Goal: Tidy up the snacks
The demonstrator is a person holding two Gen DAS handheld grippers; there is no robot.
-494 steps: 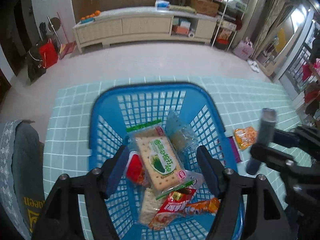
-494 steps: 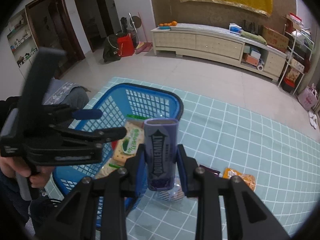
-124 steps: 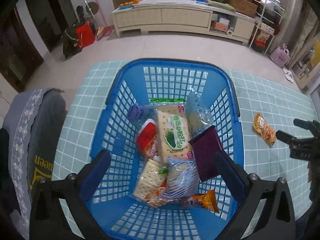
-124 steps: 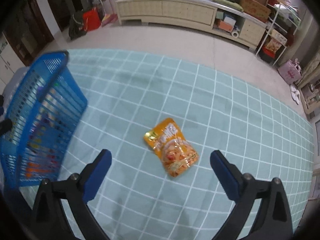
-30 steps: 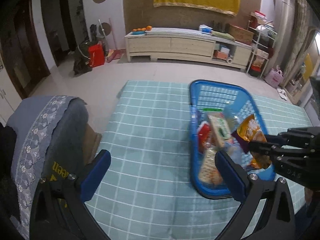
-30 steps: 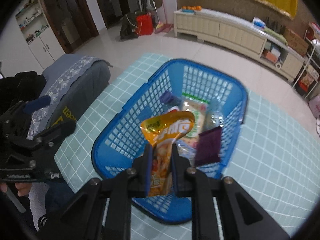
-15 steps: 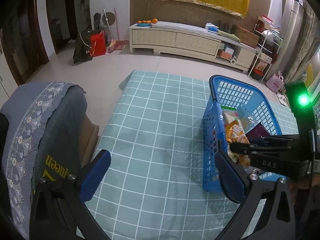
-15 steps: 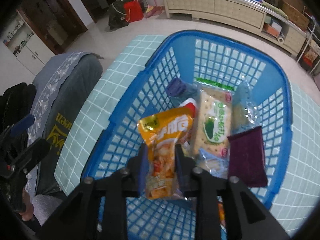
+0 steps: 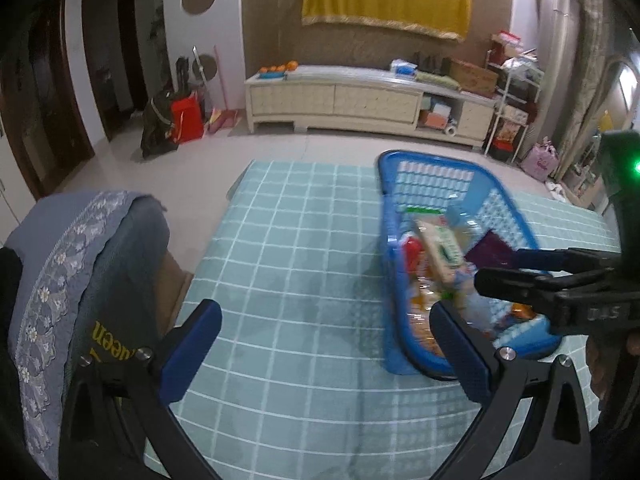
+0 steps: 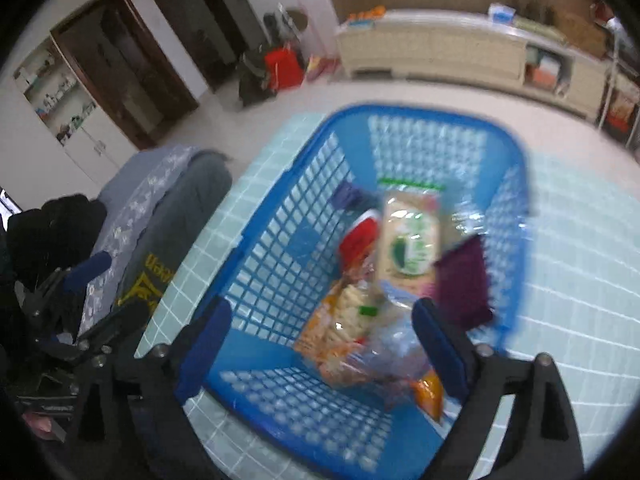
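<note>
- Blue plastic mesh basket point(image 10: 288, 240) stands upright on teal checked cloth.
- Snack packets lie jumbled inside: green-label crackers point(image 10: 410, 240), purple packet point(image 10: 464, 280), orange pouch point(image 10: 340, 320).

Dim indoor light, bluish cast — both views bulge and go black at the corners (fisheye). Right view smears badly; basket point(image 10: 280, 216) blurred.

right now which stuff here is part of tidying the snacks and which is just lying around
Part of the job:
- blue basket
- cracker pack
- purple packet
- orange snack bag, in the basket
- right gripper, jaws just opened, empty

Just lying about:
- grey cloth
- red bag
- cabinet
</note>
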